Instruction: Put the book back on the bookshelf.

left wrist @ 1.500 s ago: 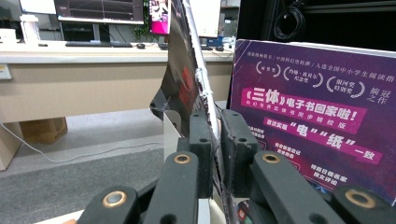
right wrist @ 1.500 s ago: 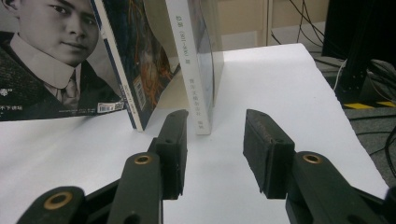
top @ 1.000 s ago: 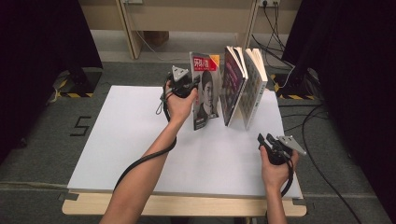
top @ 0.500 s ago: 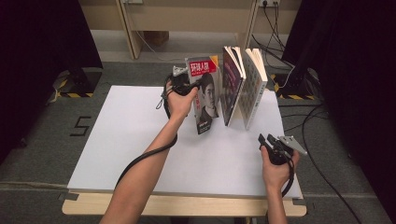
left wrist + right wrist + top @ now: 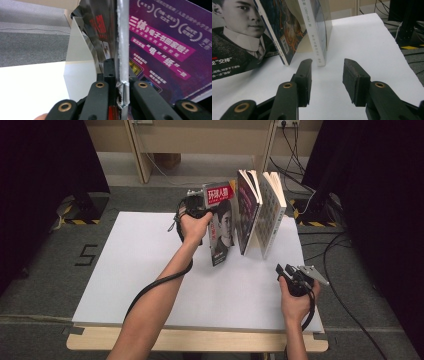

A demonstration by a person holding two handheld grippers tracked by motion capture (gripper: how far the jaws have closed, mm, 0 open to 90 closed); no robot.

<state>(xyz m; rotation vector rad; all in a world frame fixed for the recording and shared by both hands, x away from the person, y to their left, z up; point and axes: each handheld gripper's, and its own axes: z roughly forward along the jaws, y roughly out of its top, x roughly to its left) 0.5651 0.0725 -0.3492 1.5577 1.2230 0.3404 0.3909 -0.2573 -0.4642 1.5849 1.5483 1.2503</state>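
A magazine [image 5: 223, 220] with a red title block and a portrait on its cover stands on edge on the white table [image 5: 145, 270], left of two upright books. My left gripper [image 5: 208, 215] has just been closing and is now shut on the magazine's edge. In the left gripper view the jaws [image 5: 119, 66] pinch the grey spine [image 5: 123, 45], with the purple back cover [image 5: 160, 47] to its right. My right gripper [image 5: 286, 271] rests low near the table's right front, open with nothing in it. Its open jaws [image 5: 327, 80] face the white-spined book [image 5: 315, 32].
A dark-covered book [image 5: 248, 210] and a pale patterned book [image 5: 271, 210] stand fanned open at the table's back right. Cables [image 5: 345, 295] trail on the floor to the right. Dark curtains flank both sides. A wooden frame [image 5: 140, 150] stands behind the table.
The left gripper's jaws have closed on the magazine's edge, and the magazine has shifted slightly toward the books. The right hand has stayed put.
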